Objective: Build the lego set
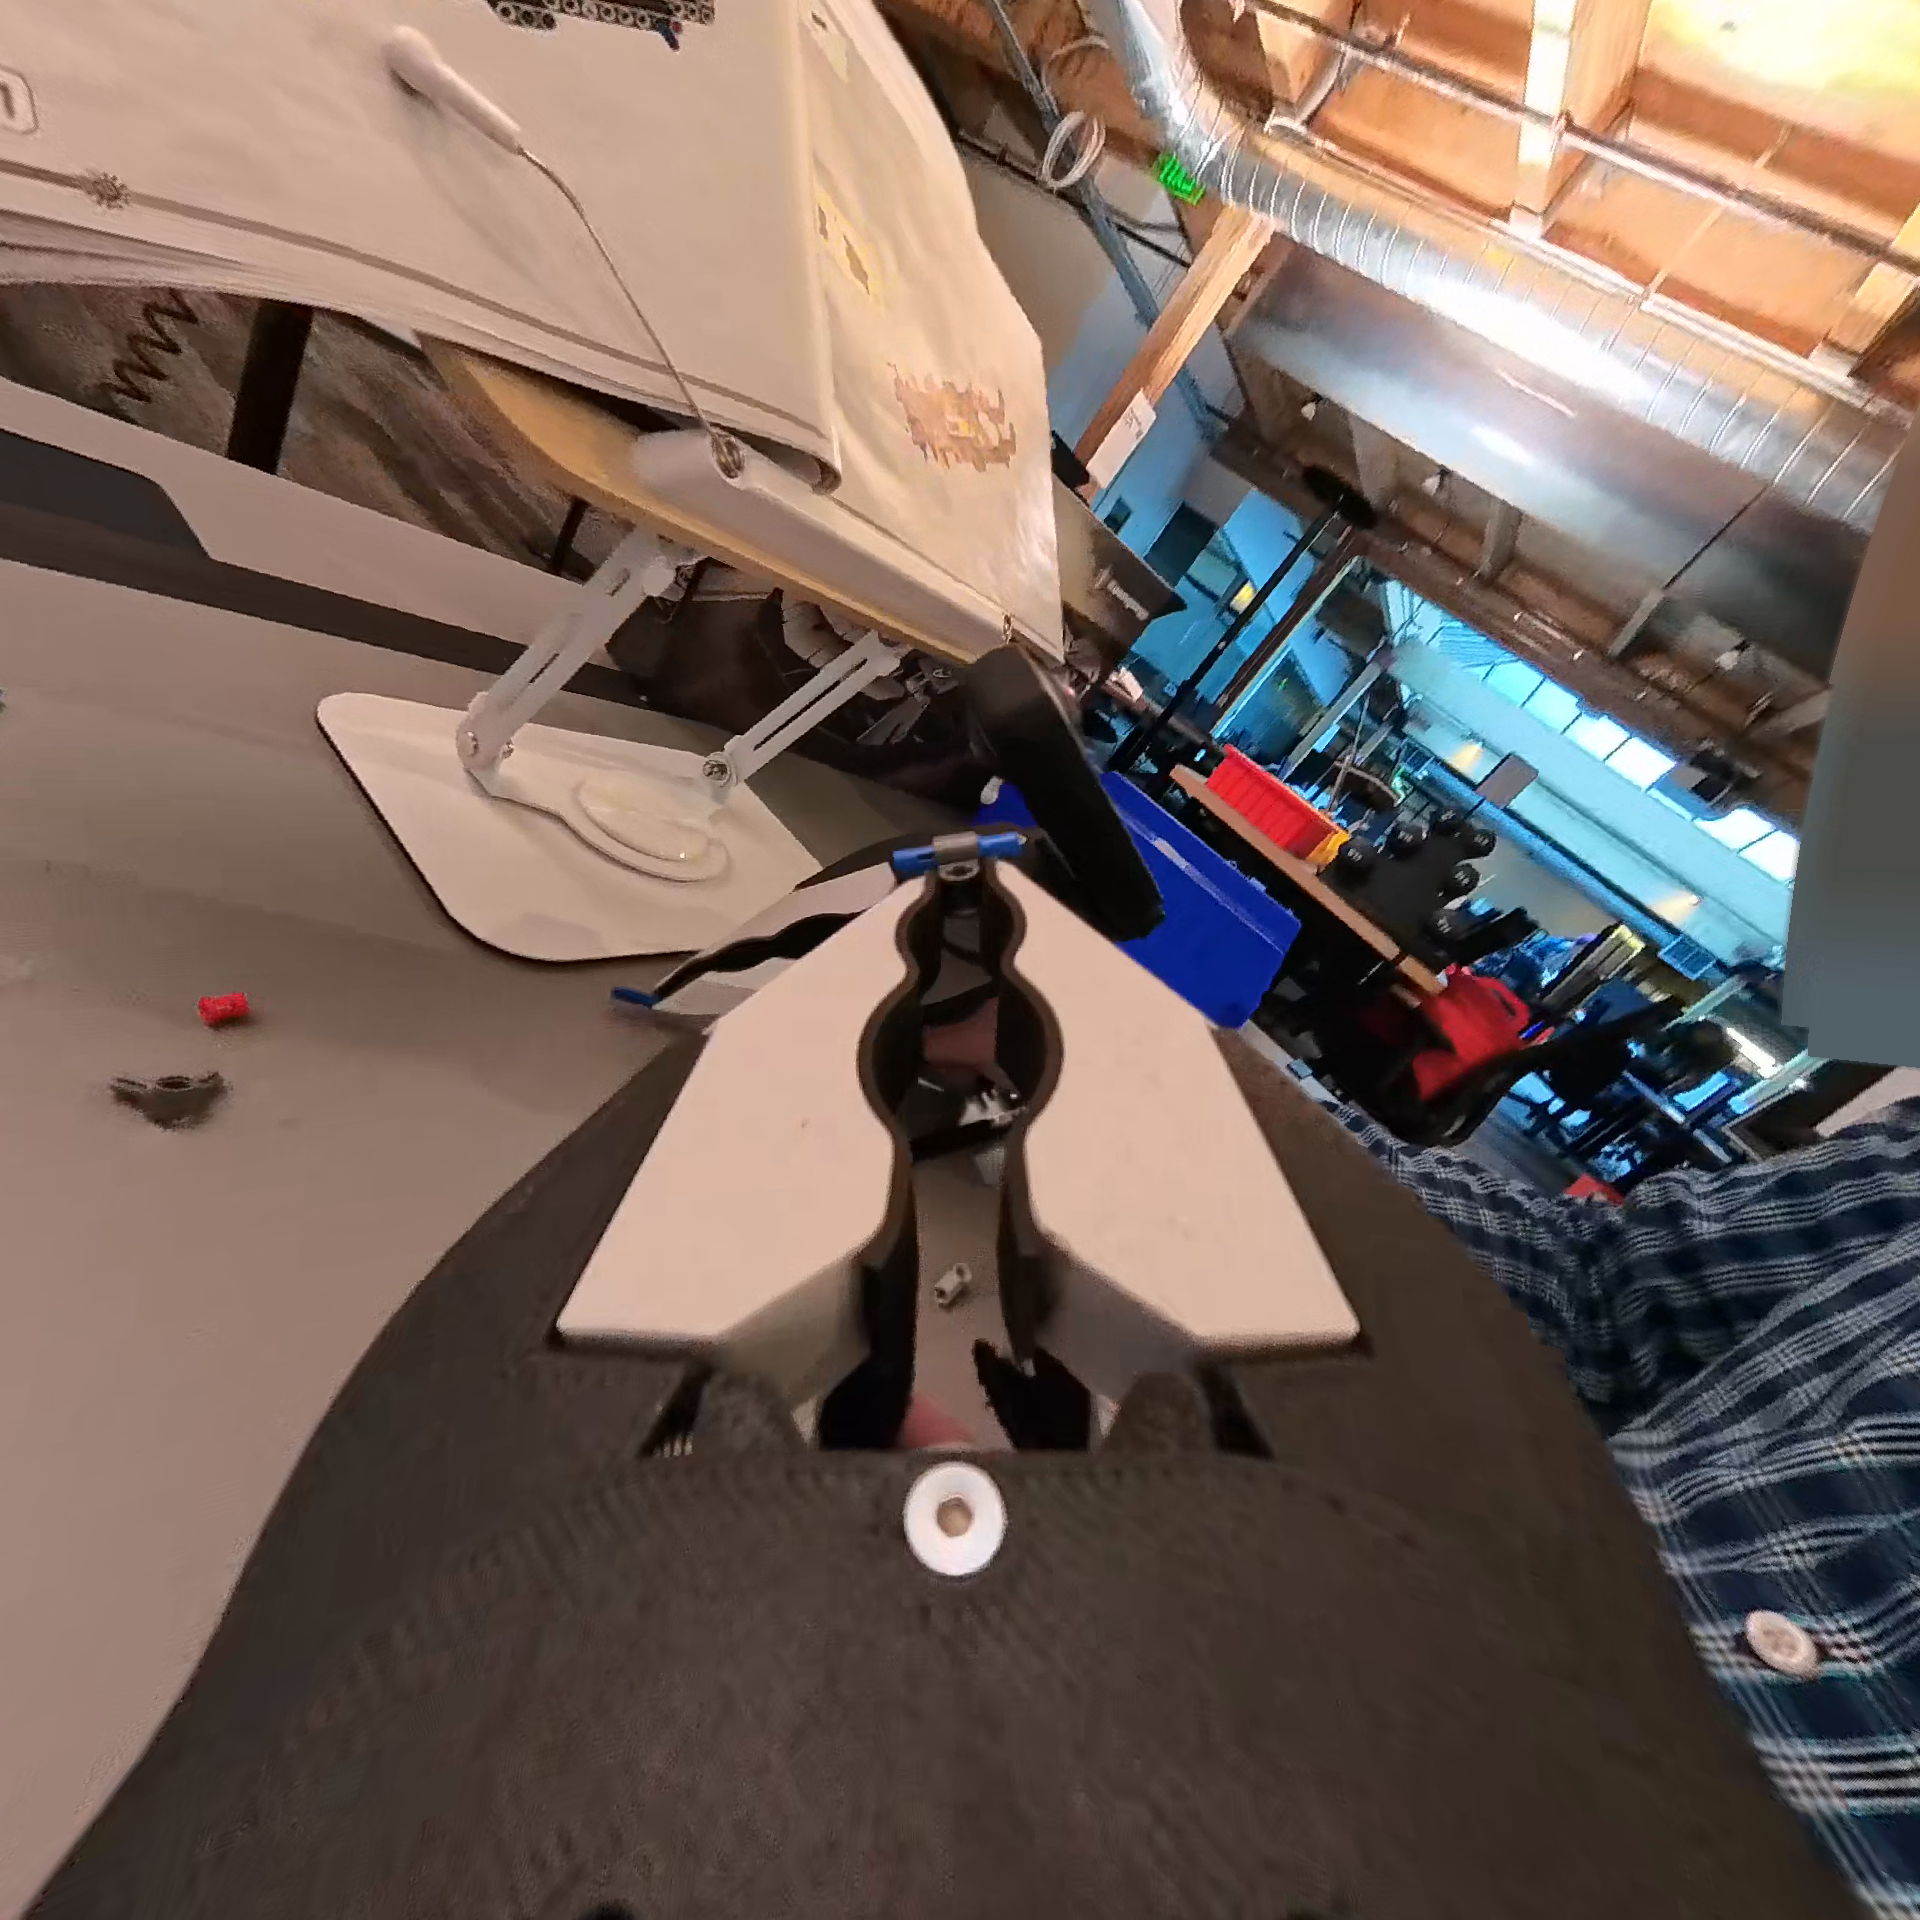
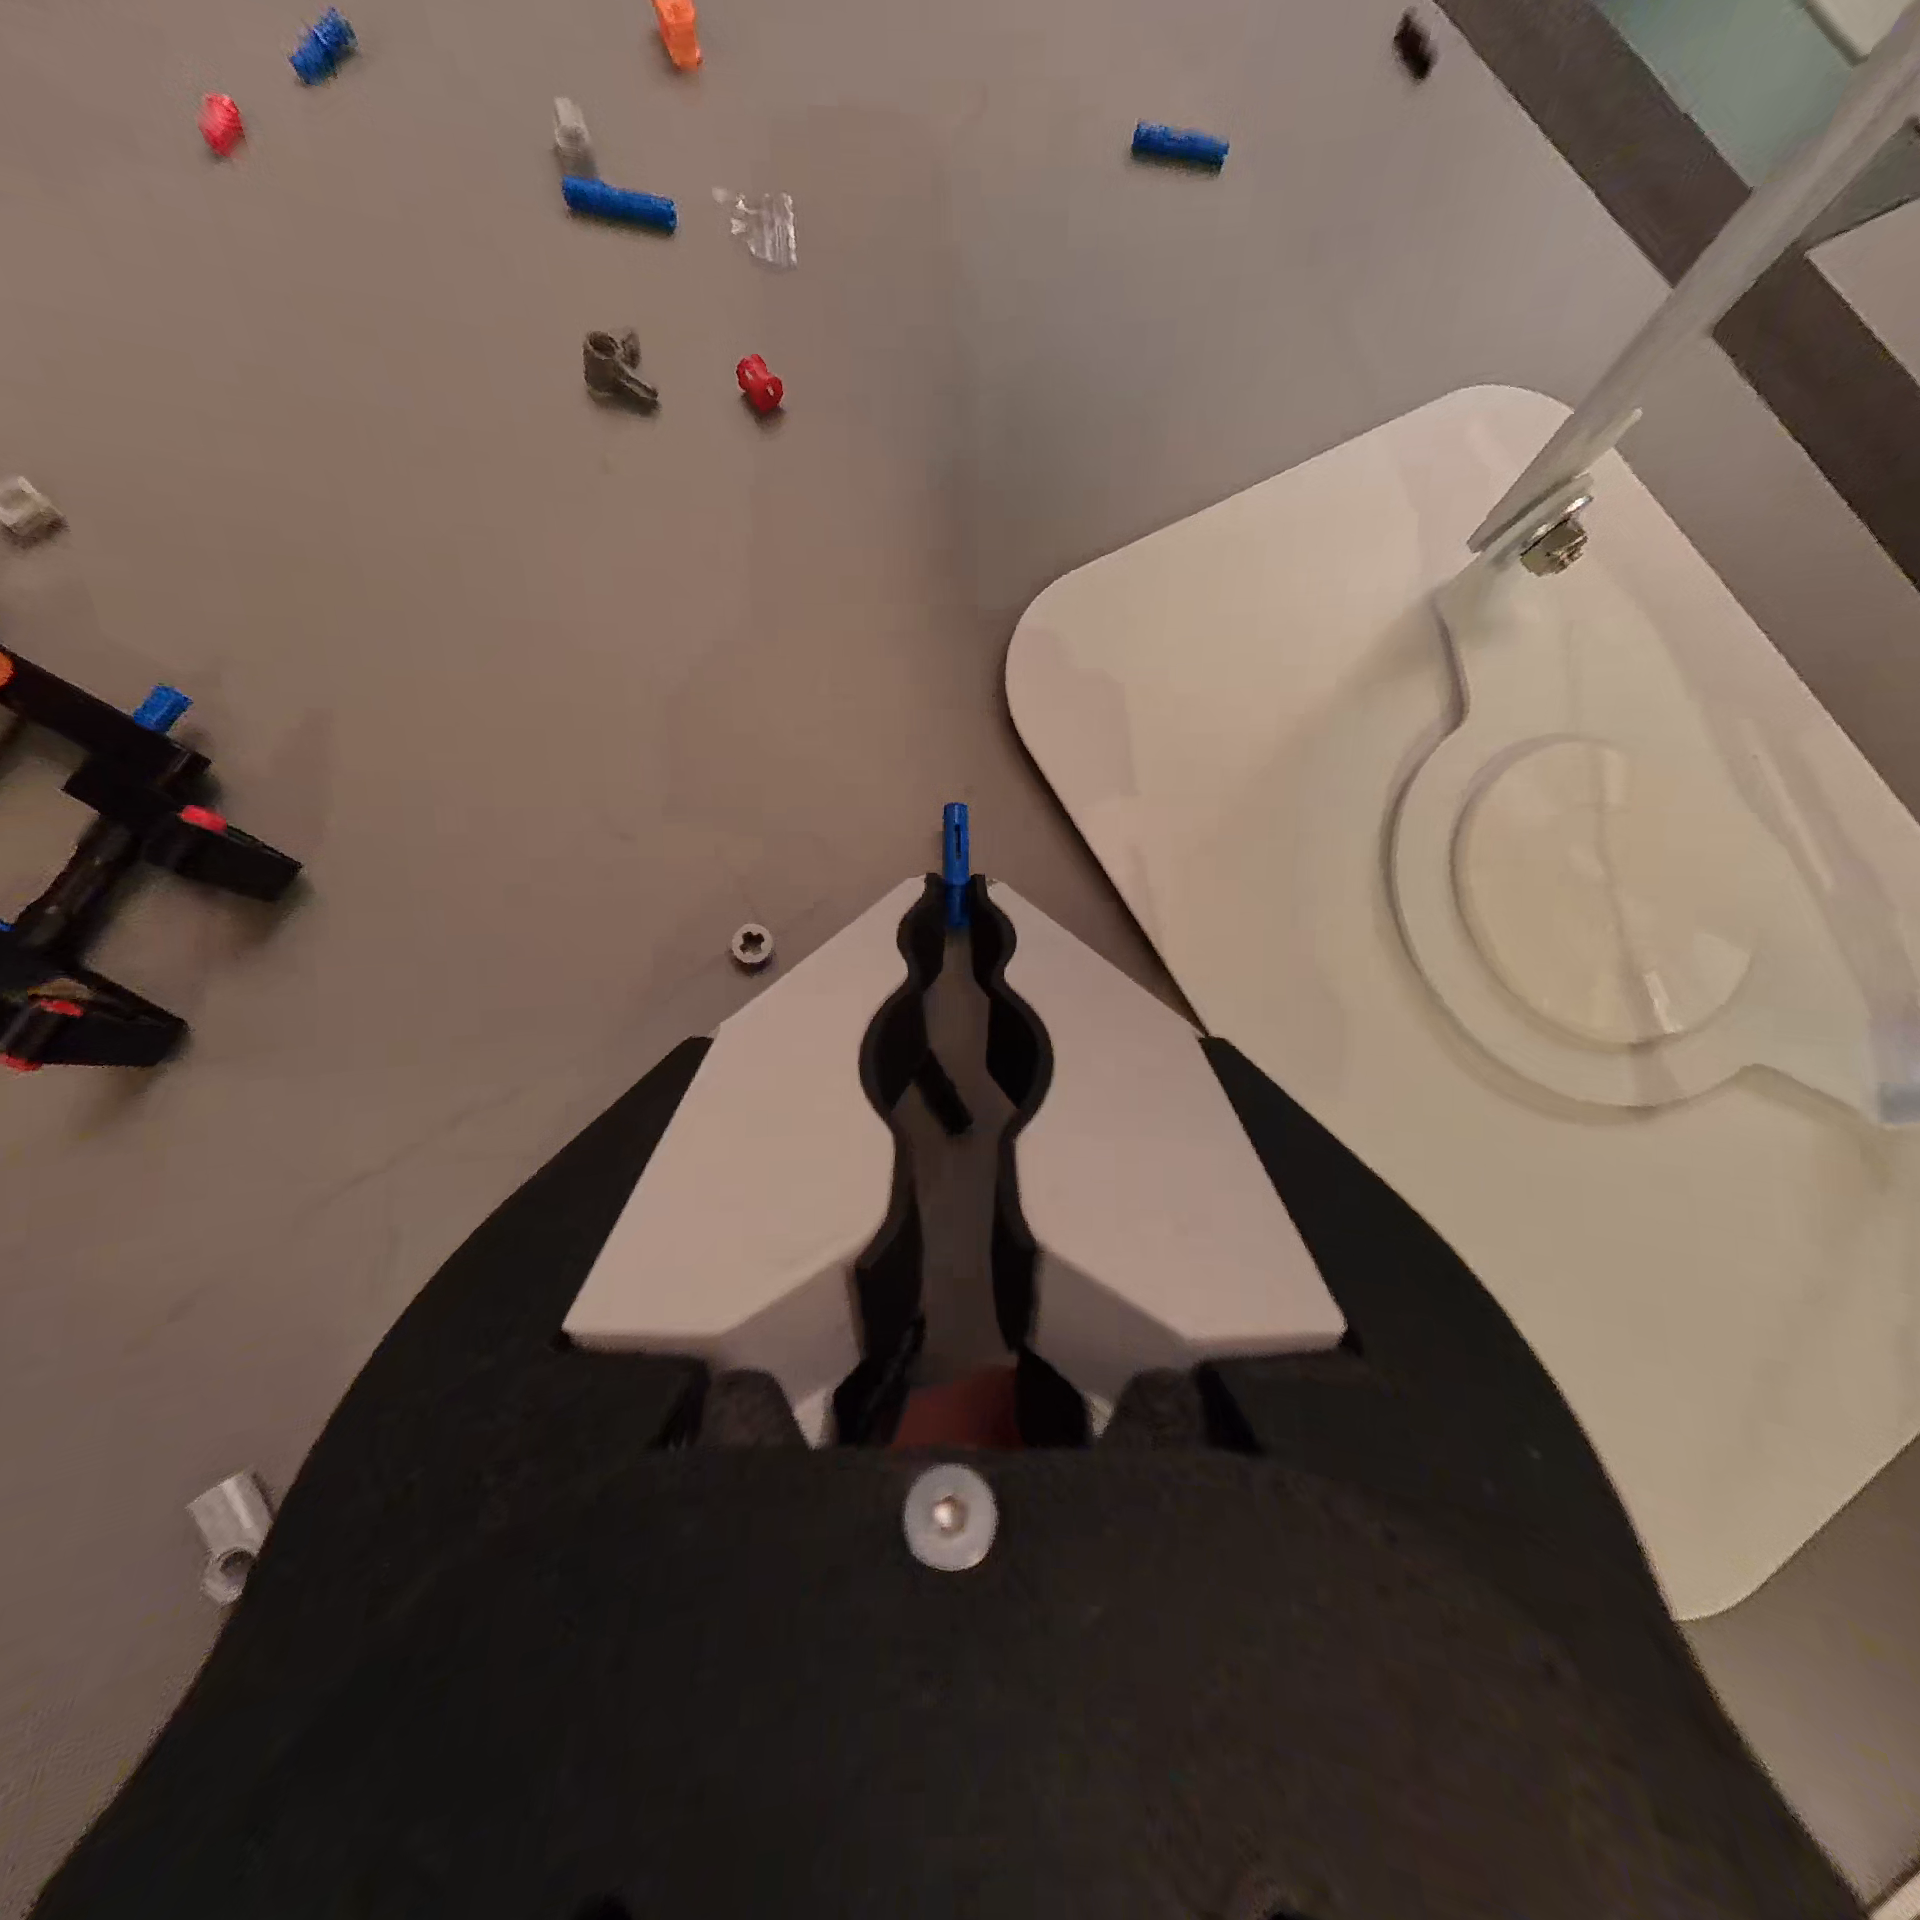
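Right wrist view has the right gripper (image 2: 957,883) closed down to a sliver on a small blue pin (image 2: 955,844), which stands out past the fingertips along the line of the fingers, above the grey tabletop (image 2: 416,582). Just left of the tips lies a small grey bush (image 2: 750,945); farther left, at the frame's edge, sits a black partly built lego assembly (image 2: 114,873) with blue and red pins in it. Ahead of the tips loose parts are scattered: a dark grey connector (image 2: 617,370), a red bush (image 2: 760,382), two blue pegs (image 2: 619,204) (image 2: 1179,144), a clear piece (image 2: 764,223), an orange part (image 2: 677,31). To the right of the fingers lies the white base plate of a book stand (image 2: 1195,727), its metal strut bolted on. In the left wrist view, the left gripper (image 1: 957,871) is likewise nearly closed, pinching a short grey connector with blue pins at both ends (image 1: 957,847), held crosswise at the tips and lifted off the table. Just beyond it is the other gripper's black body (image 1: 1060,790). Left of the fingers lie a red bush (image 1: 223,1007) and a dark connector (image 1: 168,1094). Ahead and to the left, the stand holds an open instruction booklet (image 1: 623,270). A plaid sleeve (image 1: 1714,1351) fills the lower right.
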The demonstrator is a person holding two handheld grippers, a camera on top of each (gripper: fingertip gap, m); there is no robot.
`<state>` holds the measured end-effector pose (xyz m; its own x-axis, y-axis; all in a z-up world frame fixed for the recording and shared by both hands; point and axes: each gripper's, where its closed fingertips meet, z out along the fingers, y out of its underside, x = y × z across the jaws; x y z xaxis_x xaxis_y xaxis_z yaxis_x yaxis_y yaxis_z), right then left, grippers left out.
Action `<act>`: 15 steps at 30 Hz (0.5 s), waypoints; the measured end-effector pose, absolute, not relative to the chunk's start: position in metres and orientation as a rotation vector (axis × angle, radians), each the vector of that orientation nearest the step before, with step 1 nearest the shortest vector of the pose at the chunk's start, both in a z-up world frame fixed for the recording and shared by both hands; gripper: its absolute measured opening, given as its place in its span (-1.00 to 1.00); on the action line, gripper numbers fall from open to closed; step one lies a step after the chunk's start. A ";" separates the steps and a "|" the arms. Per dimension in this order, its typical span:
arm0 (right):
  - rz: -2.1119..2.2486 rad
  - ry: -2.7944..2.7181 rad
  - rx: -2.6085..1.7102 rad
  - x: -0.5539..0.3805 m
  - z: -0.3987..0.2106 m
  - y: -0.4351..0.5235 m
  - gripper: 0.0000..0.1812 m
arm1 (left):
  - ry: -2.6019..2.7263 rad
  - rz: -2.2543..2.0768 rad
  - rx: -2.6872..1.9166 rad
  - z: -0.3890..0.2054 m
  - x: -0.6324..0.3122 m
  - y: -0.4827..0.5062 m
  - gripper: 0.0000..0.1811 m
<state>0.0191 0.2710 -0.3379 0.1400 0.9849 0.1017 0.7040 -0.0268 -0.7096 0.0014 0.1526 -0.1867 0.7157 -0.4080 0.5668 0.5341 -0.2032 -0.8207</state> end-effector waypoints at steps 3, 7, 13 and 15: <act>0.624 -1.593 -1.760 0.023 -0.323 0.267 -0.99 | -0.112 -0.840 -1.558 -0.188 0.001 0.154 -0.95; 0.838 -1.524 -1.691 0.030 -0.282 0.245 -0.99 | -0.073 -0.767 -1.568 -0.187 0.005 0.158 -0.95; 1.091 -1.480 -1.535 0.044 -0.215 0.198 -0.99 | -0.015 -0.654 -1.587 -0.185 0.016 0.167 -0.95; 1.132 -1.486 -1.502 0.047 -0.201 0.185 -0.98 | -0.013 -0.632 -1.591 -0.185 0.018 0.170 -0.95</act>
<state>0.0469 0.1846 -0.2010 -0.0542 0.9941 -0.0935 0.3542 -0.0684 -0.9327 0.0177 0.1698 -0.1852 0.8447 -0.3572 0.3986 0.3734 -0.1404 -0.9170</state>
